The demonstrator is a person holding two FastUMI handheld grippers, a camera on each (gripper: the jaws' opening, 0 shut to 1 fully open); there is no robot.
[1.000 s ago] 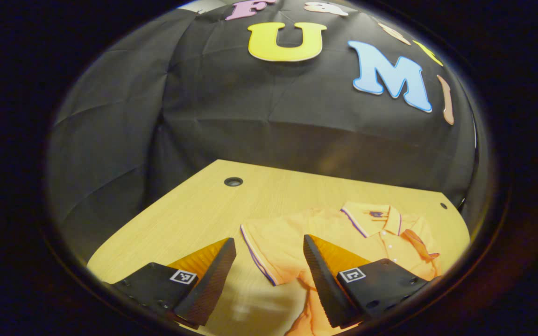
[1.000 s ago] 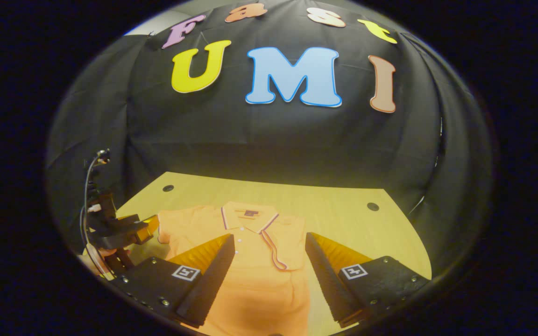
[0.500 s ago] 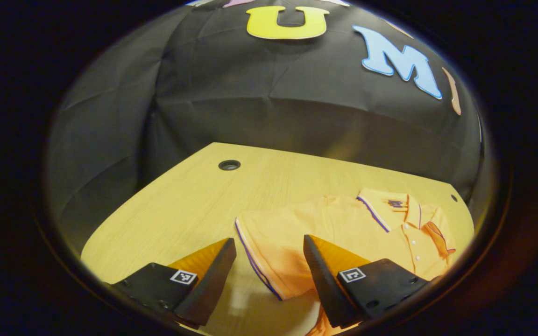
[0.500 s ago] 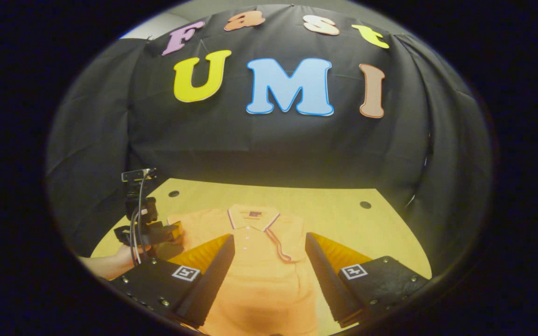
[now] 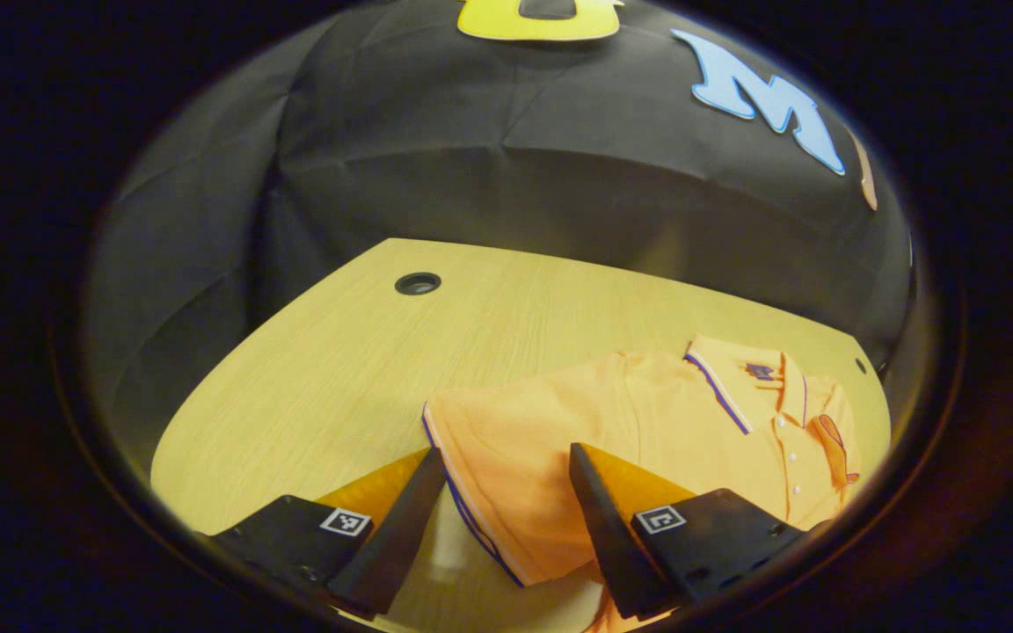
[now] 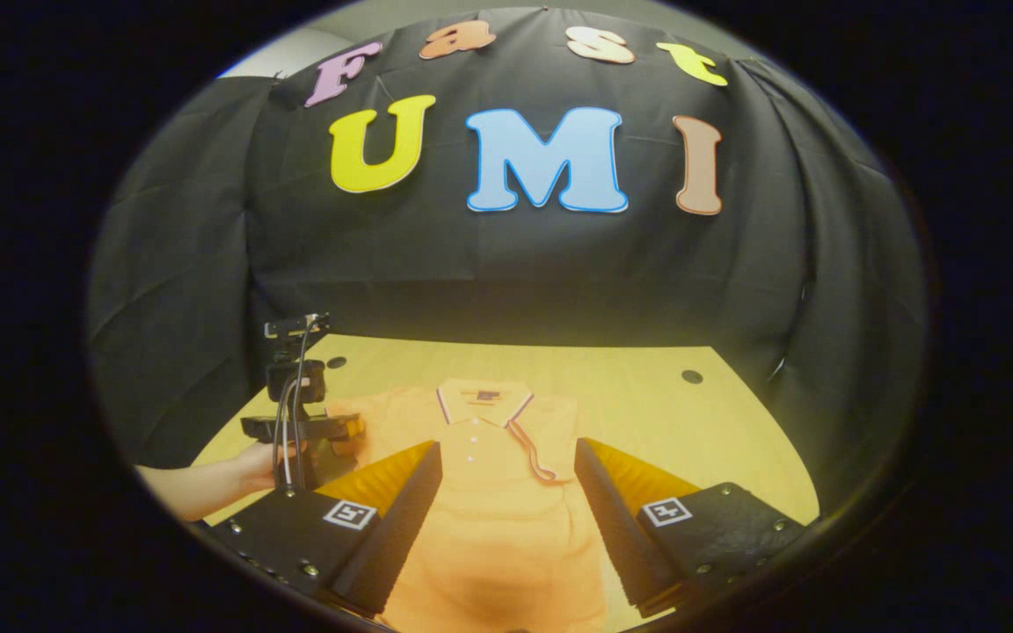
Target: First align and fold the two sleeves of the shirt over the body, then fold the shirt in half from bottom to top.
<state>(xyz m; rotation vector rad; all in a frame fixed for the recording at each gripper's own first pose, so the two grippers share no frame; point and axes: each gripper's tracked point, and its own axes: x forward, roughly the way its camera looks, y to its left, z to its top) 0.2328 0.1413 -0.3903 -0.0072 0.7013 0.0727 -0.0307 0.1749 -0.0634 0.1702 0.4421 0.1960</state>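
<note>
An orange polo shirt (image 5: pixel 647 422) lies flat on the wooden table (image 5: pixel 339 369), collar (image 5: pixel 753 374) toward the back wall. Its left sleeve (image 5: pixel 480 483), edged with dark trim, spreads out sideways, and my left gripper (image 5: pixel 504 453) stands open just above it with a finger on each side. In the right gripper view the shirt (image 6: pixel 498 510) runs toward me, and its right sleeve (image 6: pixel 531 447) is folded across the chest. My right gripper (image 6: pixel 506 447) hovers open over the shirt's lower body. The left gripper (image 6: pixel 304 428), held by a hand (image 6: pixel 207 488), sits at the left sleeve.
The table has round cable holes (image 5: pixel 418 283) (image 6: pixel 692 376) near its back corners. Bare tabletop (image 6: pixel 691 431) stretches right of the shirt. The black cloth wall closes the booth behind and to both sides.
My left gripper has moved forward and down, so the left sleeve now lies between its fingers. The right gripper has drawn back a little and stays open.
</note>
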